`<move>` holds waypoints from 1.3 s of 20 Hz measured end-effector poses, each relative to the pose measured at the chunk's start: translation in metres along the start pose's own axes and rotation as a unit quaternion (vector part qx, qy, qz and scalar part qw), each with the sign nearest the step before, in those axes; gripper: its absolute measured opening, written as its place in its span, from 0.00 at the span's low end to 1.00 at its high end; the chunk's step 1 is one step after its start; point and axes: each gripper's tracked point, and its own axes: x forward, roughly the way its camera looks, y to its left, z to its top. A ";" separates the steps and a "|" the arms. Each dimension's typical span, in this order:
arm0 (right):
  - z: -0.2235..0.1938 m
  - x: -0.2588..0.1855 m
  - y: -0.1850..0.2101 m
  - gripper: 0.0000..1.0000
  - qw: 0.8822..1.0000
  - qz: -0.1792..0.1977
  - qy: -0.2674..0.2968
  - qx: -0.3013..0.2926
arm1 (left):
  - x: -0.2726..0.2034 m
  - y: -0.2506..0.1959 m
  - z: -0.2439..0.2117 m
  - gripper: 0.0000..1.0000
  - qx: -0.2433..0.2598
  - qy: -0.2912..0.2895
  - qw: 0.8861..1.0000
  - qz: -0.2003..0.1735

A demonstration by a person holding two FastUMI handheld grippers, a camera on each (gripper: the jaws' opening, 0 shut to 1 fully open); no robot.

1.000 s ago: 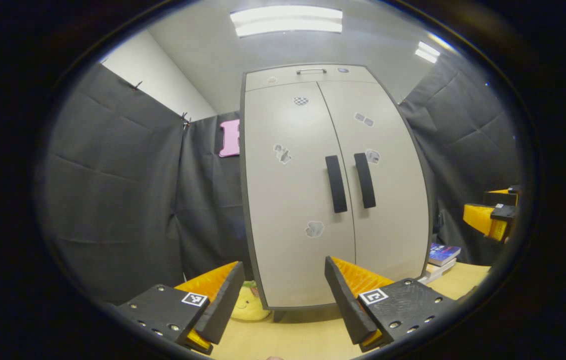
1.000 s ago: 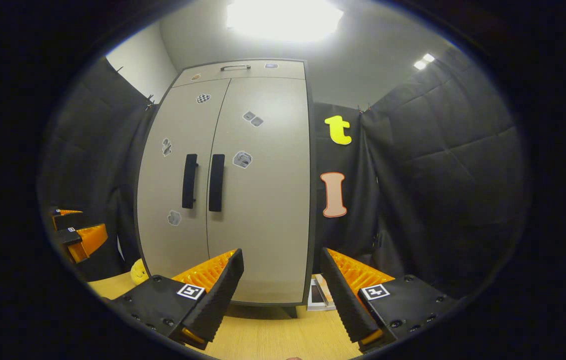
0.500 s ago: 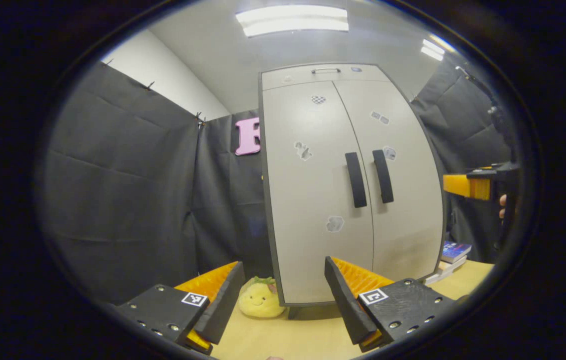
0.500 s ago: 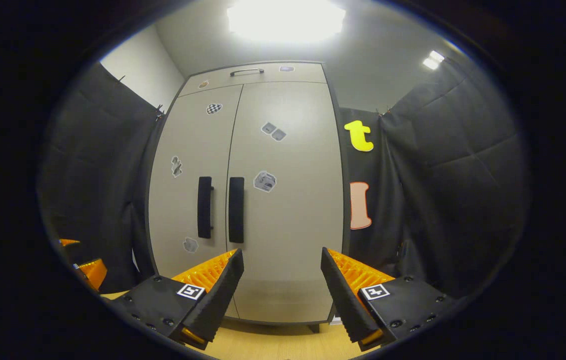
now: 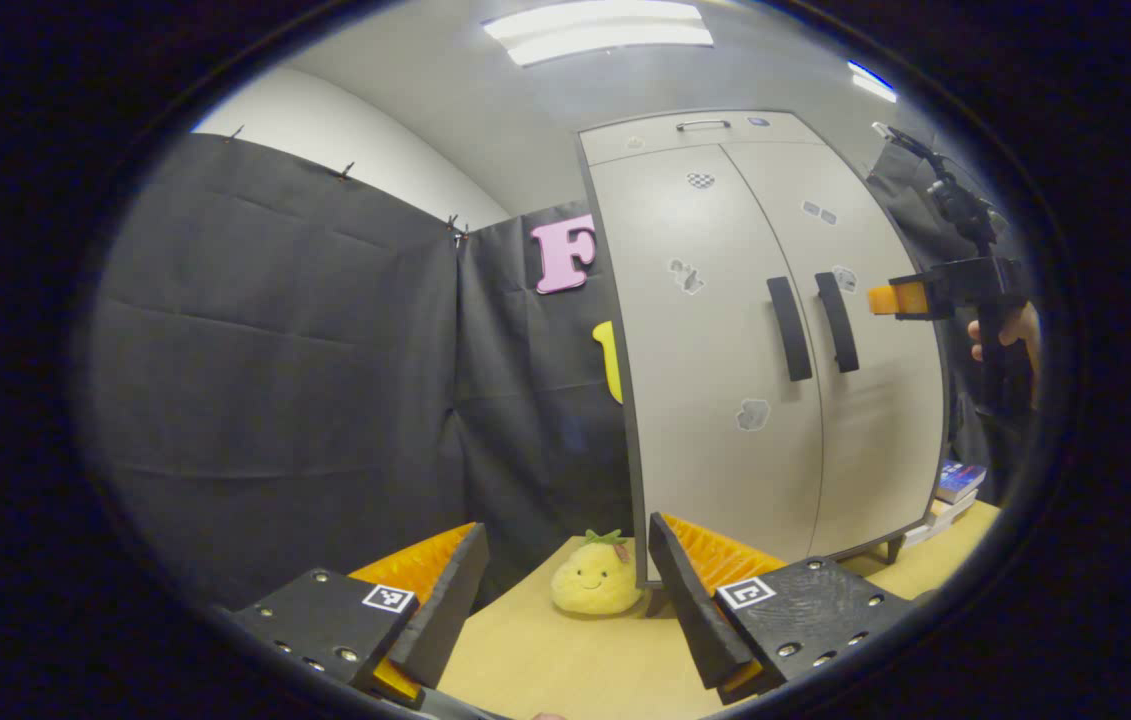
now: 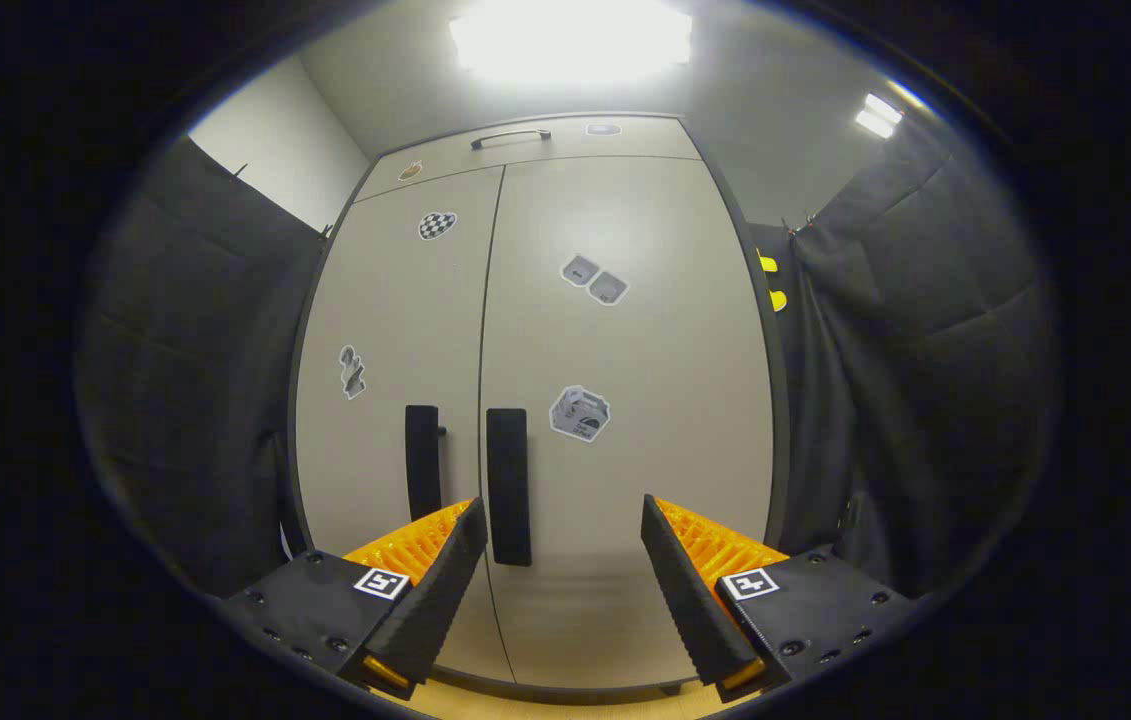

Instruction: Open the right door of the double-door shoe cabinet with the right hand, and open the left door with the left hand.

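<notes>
Your right claw (image 6: pixel 563 590) is spread wide and empty, just short of the shoe cabinet (image 6: pixel 535 400), and the right door handle (image 6: pixel 508 487) sits left of the gap, beside the left door handle (image 6: pixel 422 462); drift left and you risk hooking the wrong bar or bumping the still-shut door. Your left claw (image 5: pixel 565 600) is also apart, low over the tabletop (image 5: pixel 565 660) near the plush toy (image 5: pixel 595 580). Against a second ago, the right claw is closer in and the left view has swung left, cabinet now at its right.
</notes>
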 end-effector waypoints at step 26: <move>-0.039 0.087 0.039 0.27 0.995 -0.012 0.100 -0.001 | -0.013 0.058 -0.026 0.95 -0.011 0.040 0.998 0.038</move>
